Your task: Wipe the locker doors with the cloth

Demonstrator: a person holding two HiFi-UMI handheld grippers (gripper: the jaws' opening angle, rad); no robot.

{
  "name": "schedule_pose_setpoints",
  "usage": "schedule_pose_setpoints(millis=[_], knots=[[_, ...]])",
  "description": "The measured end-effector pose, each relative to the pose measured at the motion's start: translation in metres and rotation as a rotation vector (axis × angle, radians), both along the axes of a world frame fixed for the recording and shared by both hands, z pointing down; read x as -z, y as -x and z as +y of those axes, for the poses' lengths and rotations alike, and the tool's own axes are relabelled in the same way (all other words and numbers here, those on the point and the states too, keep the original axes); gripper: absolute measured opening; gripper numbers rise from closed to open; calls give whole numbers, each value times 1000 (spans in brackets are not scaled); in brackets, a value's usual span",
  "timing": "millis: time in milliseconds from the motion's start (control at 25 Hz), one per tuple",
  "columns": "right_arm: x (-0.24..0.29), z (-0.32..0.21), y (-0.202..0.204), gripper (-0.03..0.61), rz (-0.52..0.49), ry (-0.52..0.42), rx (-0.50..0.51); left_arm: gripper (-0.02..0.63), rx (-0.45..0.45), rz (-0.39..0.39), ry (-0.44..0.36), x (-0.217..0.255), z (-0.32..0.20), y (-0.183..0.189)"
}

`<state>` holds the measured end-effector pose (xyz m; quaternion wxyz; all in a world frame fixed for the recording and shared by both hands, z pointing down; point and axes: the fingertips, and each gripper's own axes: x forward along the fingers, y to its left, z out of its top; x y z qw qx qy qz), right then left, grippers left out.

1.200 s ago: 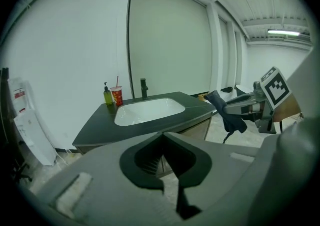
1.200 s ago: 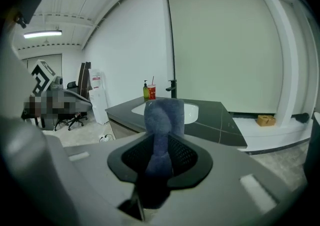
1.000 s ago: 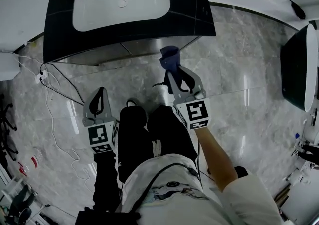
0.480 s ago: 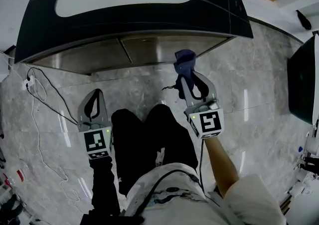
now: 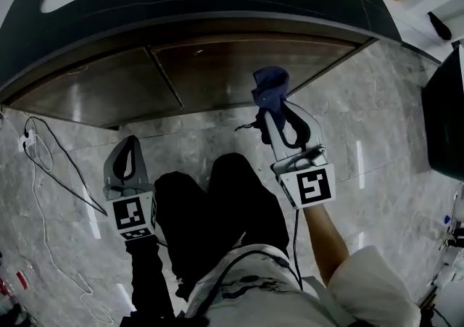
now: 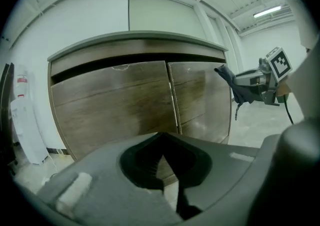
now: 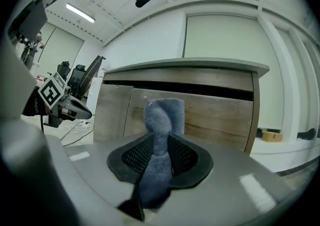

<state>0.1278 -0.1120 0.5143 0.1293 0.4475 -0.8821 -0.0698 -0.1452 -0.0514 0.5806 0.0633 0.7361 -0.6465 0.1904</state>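
Grey marble floor (glossy), seemingly white walls

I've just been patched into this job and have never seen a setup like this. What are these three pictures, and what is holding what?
There is no robot here. A person holds a two-jaw tool in each hand. The head view comes from a camera on their head and looks down past their legs at the grey marble floor, where cables lie at the left. The other two views come from a camera riding on each tool, looking along its jaws. The right tool is clamped on a blue-grey cloth. The left tool is closed and empty. Both face two wooden locker doors under a dark counter. The cloth does not seem to be on the doors yet.
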Motion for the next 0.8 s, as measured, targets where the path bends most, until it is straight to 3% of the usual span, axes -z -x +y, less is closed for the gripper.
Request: schedule_pose_setpoints(millis=[200,480,800], knots=[[-29,-6,-5,95,42,-35,-12,3,-12,5,-35,-27,-9,-8],[-80,-16,-28,95,234,-40,-38,3,0,-9,-35,-31,0,-3],[-160,-42,-60,95,383,-28,-82,3,20,-12,-24,-41,7,-1]])
